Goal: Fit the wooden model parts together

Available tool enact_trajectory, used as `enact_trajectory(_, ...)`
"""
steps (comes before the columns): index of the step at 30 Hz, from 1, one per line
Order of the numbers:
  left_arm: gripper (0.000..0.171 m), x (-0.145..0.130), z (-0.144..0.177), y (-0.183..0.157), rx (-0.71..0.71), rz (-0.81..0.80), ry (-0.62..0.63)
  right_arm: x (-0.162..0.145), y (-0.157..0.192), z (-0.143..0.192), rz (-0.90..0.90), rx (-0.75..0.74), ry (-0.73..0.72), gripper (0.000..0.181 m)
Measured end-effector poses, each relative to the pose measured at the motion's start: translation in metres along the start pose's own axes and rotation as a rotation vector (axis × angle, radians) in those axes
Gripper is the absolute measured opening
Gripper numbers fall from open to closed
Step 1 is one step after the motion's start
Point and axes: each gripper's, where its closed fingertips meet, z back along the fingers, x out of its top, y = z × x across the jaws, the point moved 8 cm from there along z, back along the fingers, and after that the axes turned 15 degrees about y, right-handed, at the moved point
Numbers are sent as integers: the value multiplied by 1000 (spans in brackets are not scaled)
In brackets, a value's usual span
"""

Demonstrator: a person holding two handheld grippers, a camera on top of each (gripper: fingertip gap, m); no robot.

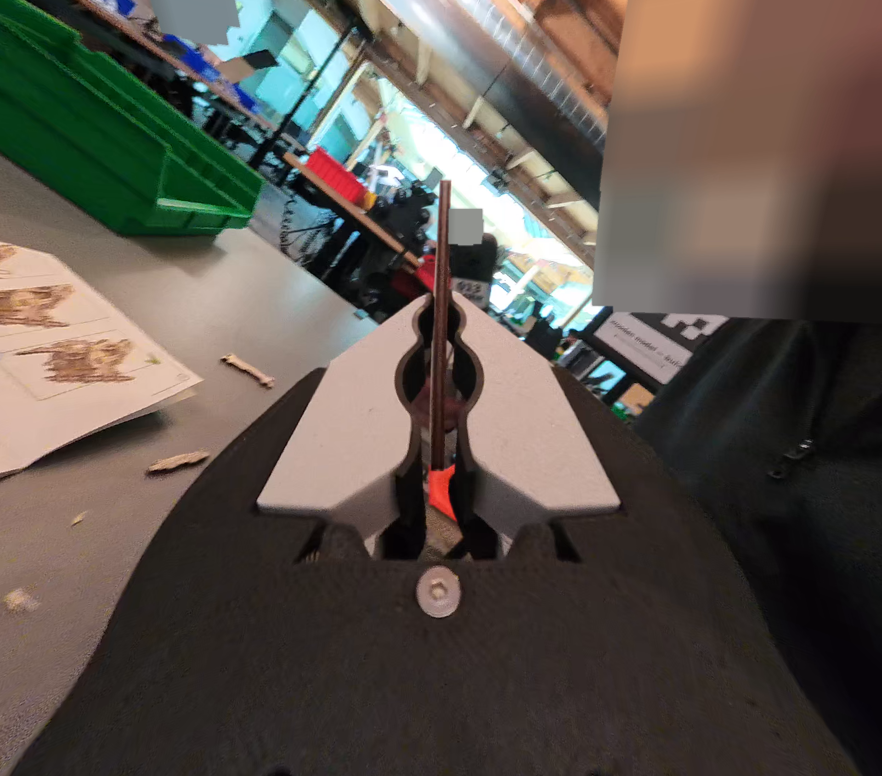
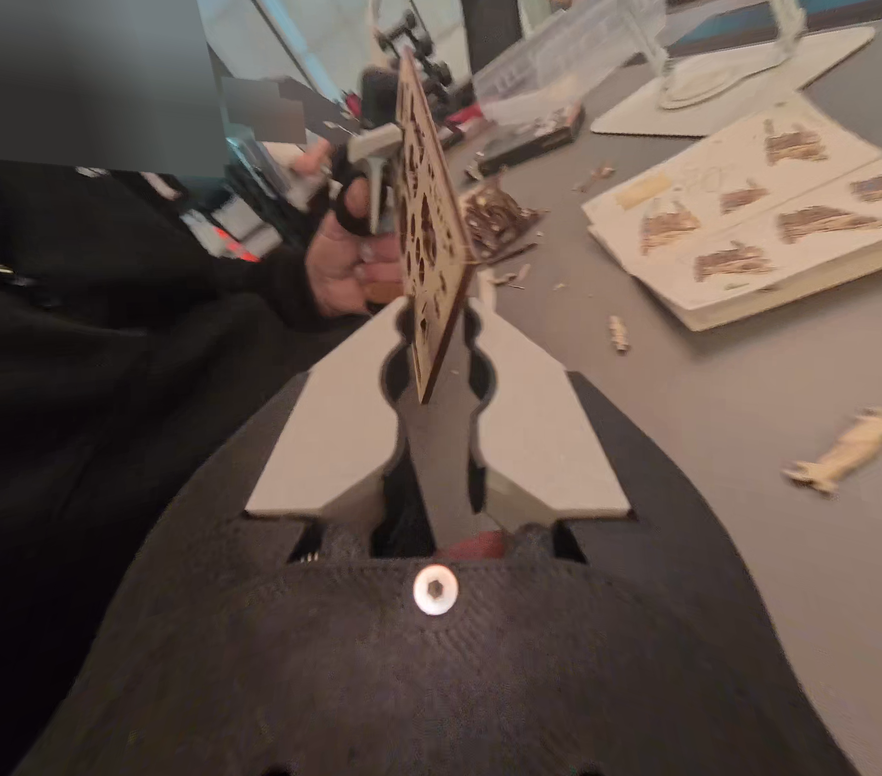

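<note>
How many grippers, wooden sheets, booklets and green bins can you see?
Grippers: 2, the left gripper and the right gripper
Wooden sheet: 1
Booklet: 1
Green bin: 1
Total: 5

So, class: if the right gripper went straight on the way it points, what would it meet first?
The right gripper already has the wooden sheet between its fingers. Straight beyond that comes the left gripper holding the same sheet, though depth is hard to judge.
</note>
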Motion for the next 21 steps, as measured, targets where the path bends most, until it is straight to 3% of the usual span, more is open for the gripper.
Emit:
enact_trajectory(1, 1, -2, -3, -2, -41, 5, 3, -3, 4, -2, -16, 57, -28, 4)
enact_trajectory(4, 2, -6, -7, -1, -66, 9, 16, -6, 8, 1, -11, 85, -14, 2)
enact_trajectory(9, 17, 1, 0, -2, 6, -80, 115, 5, 9, 21, 92, 49, 208, 1)
enact_trajectory(11, 17, 1, -3, -5, 30, -132, 213, 10, 10, 24, 155, 19, 353, 1)
enact_trajectory(13, 9, -6, -14, -6, 0, -105, 391, 19, 9, 25, 195, 3, 447, 1)
enact_trajectory(15, 3, -10, -21, -9, -13, -123, 450, 26, 8, 23, 239, 7, 519, 1)
enact_trajectory(17, 3, -8, -20, -4, 25, -103, 441, 35, 2, 23, 257, -35, 507, 4)
enact_trajectory(21, 0, -6, -12, 2, 46, -16, 272, 44, -10, 24, 168, -94, 327, 29)
